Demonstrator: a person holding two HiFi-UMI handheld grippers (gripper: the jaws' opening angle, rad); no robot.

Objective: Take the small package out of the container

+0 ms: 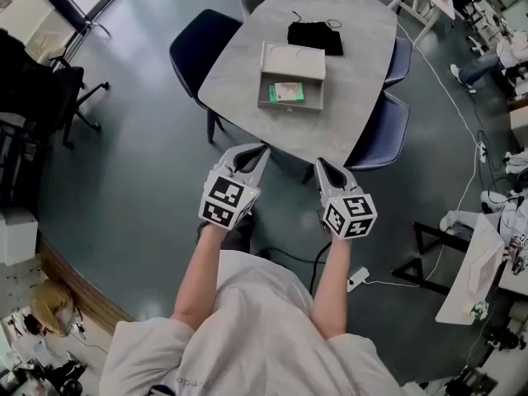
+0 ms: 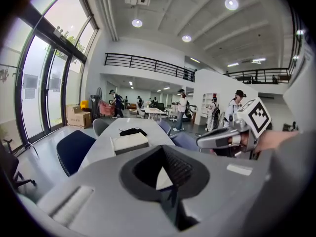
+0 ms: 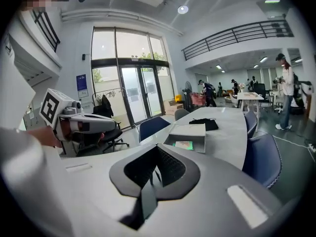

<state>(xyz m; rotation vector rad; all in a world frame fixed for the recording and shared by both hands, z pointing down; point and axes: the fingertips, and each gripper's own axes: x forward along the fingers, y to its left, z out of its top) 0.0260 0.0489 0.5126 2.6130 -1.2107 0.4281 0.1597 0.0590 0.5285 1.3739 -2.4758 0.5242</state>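
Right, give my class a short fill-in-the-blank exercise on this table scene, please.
The box on the table has its lid ____. In it lies a small ____ package. The cloth beyond the box is ____. The left gripper and right gripper both have jaws ____, holding nothing.
Missing words: open; green; black; shut.
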